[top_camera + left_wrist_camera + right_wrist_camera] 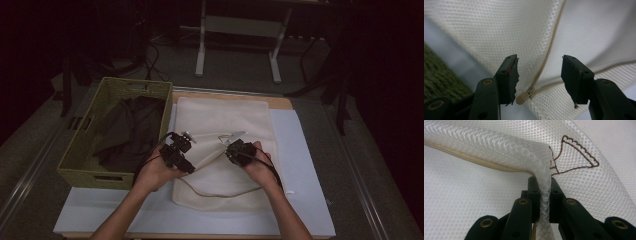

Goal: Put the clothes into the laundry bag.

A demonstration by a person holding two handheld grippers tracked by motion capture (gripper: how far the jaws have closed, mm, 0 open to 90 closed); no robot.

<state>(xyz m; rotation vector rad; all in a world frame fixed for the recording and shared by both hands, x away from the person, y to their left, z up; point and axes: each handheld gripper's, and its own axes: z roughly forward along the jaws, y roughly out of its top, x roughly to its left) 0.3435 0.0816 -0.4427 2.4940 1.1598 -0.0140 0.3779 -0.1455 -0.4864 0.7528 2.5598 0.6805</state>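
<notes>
A cream mesh laundry bag lies spread on the pale surface, just right of a green woven basket that holds dark clothing. The right hand-held gripper sits over the middle of the bag with its jaws closed tight on a pinched fold of the mesh; in the right gripper view the fabric runs up between the two black jaws, with the tan zipper running off to the left and a brown embroidered figure just beyond the fold. The left hand-held gripper is near the bag's left side — its jaws stand partly apart and grip nothing. In the left gripper view the zipper pull lies low between those open jaws, touching neither, while the zipper line climbs away across the mesh. The basket's green weave shows at that view's left edge.
</notes>
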